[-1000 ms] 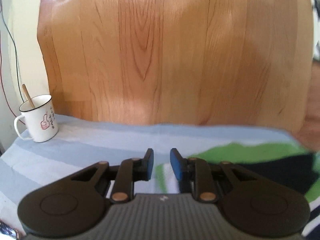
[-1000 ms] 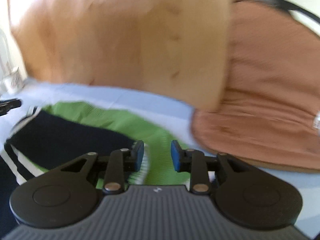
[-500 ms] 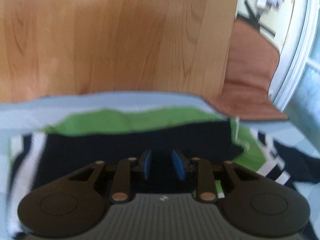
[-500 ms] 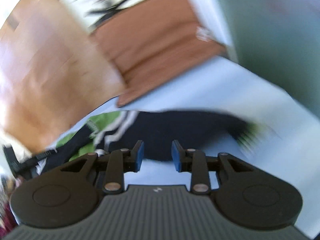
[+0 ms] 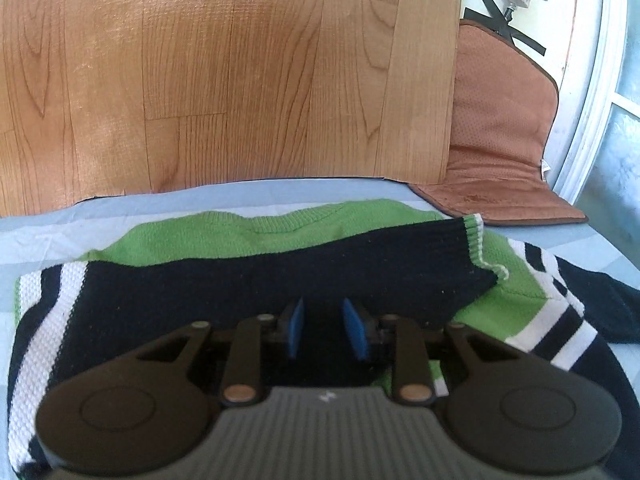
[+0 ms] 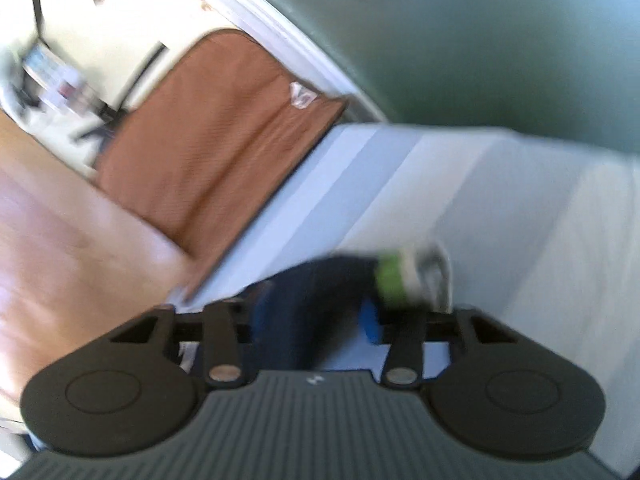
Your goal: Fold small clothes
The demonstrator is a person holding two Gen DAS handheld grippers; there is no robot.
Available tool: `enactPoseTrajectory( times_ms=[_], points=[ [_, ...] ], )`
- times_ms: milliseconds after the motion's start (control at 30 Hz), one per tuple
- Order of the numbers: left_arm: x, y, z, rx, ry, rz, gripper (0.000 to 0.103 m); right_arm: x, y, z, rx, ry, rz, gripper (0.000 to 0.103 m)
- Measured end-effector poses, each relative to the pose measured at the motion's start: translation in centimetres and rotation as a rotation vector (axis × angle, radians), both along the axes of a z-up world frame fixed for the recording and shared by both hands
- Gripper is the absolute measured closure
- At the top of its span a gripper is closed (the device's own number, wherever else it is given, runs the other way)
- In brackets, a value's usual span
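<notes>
Partly blurred sleeve (image 6: 320,292) between right gripper (image 6: 316,320) fingers

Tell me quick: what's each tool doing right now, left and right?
Left tool: open, over the folded dark sleeve, gripping nothing.
Right tool: open around the other sleeve; blurred, grip not closed.

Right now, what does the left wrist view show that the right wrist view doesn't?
Only the left wrist view shows the sweater's green body, its white stripes, one dark sleeve folded across it, and the left gripper with jaws apart above the knit.

Only the right wrist view, which is blurred, shows the other sleeve's cuff stretched out on the sheet ahead of the right gripper.

Both show the brown cushion, wooden panel and pale blue sheet.
</notes>
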State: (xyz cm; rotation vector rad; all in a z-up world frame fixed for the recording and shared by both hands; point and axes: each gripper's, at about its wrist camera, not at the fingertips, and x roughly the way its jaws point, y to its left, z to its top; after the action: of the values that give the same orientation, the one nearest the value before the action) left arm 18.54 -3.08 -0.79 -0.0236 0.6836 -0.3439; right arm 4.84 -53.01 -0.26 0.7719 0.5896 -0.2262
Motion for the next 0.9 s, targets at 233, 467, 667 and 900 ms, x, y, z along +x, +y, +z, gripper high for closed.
enactPoseTrajectory(
  times_ms=[233,467,667,900],
  points=[
    [-1.0,3.5,1.2,-0.234,-0.060,-0.038,0.064,7.8,3.6,12.2,-0.299,-0.232,0.028,0.096],
    [-1.0,10.0,3.4,-0.556,-0.110,0.017,0.063,14.3,21.3,17.5,-0.535,-0.375,0.480,0.095],
    [-0.3,15.1,4.0,-0.636,-0.122,0.143,0.056,15.5,39.5,8.7,-0.622,-0.271,1.091,0.083],
    [1.1,14.4,2.8,-0.567,-0.027,0.104,0.051,10.9,40.1,5.1,-0.800,-0.261,1.319,0.042]
  ],
)
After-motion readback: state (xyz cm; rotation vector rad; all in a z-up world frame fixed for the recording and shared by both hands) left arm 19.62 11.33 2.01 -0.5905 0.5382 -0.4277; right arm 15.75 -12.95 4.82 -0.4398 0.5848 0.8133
